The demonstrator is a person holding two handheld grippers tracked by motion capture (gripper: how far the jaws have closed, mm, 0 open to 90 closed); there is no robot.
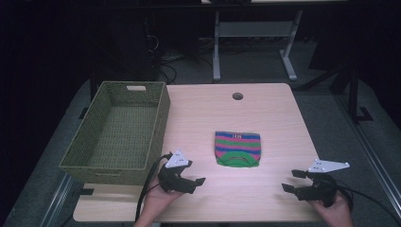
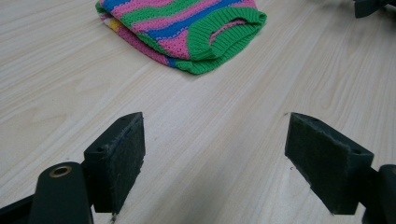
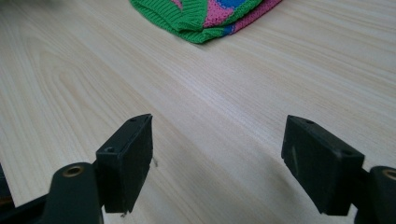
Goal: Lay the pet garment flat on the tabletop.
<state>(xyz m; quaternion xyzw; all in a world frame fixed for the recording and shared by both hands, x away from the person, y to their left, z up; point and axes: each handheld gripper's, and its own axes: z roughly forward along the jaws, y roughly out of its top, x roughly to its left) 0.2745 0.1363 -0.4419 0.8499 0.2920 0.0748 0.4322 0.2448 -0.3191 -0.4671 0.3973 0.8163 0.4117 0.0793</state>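
A folded knitted garment (image 1: 238,148) striped pink, green and blue lies flat in the middle of the wooden table (image 1: 265,113). Its green ribbed edge faces the near side. My left gripper (image 1: 196,182) rests low near the table's front left, open, nothing between its jaws. In the left gripper view the garment (image 2: 187,28) lies ahead of the left gripper (image 2: 215,158), well apart from it. At the front right my right gripper (image 1: 293,180) is open too and holds nothing. From the right gripper (image 3: 217,163), a corner of the garment (image 3: 205,14) shows at the top.
A green woven basket (image 1: 120,130) stands empty at the table's left edge, just behind the left gripper. A round cable hole (image 1: 237,96) sits near the far edge. Beyond the table are desk legs (image 1: 216,47) and a dark floor.
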